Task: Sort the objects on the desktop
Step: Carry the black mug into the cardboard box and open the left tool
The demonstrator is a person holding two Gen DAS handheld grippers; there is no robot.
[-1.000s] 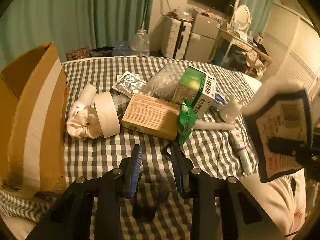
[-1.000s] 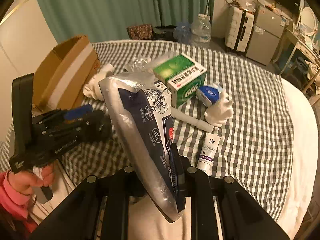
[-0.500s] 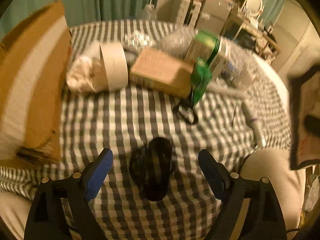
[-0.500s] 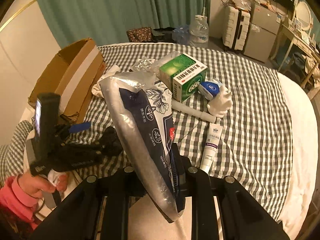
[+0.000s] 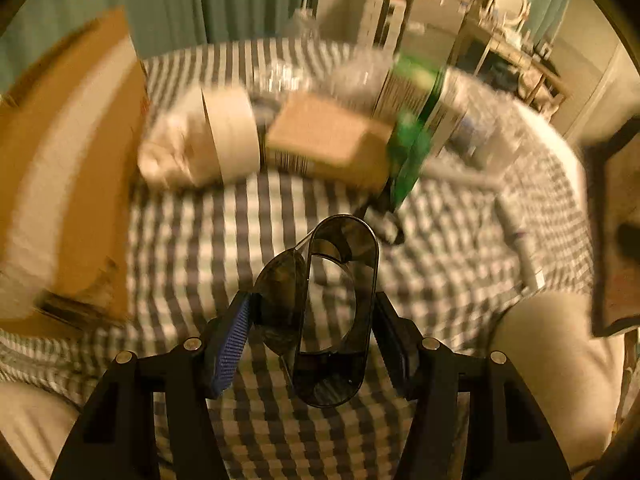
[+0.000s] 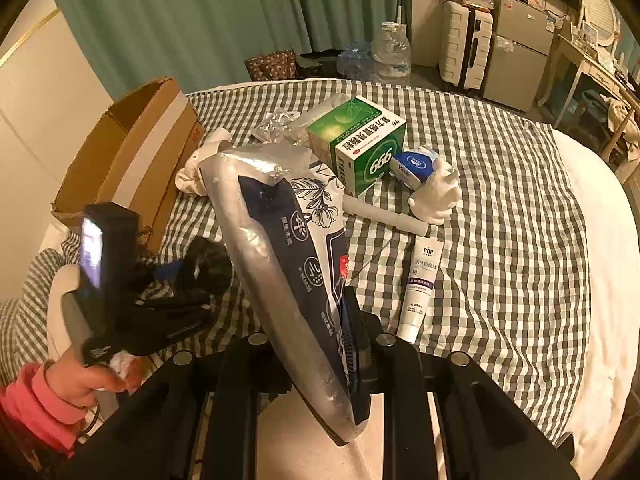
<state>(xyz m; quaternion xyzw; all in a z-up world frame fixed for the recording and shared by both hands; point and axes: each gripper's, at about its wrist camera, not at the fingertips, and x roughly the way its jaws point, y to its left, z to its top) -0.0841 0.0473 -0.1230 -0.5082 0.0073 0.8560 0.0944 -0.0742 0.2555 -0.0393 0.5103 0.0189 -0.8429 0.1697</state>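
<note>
The left hand-held gripper (image 5: 310, 340) clamps a dark glasses case (image 5: 334, 312) above the checked bed (image 5: 192, 240); that view is blurred. Only the right wrist view sharply shows the right hand-held gripper (image 6: 316, 344) gripping a silver pouch (image 6: 280, 256); the toothpaste tube (image 6: 422, 284) lies right.

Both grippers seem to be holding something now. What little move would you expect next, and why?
Probably the left gripper carries the dark plastic case it has pinched over to the cardboard box on its left; the right gripper is already occupied, holding the foil pouch.
</note>
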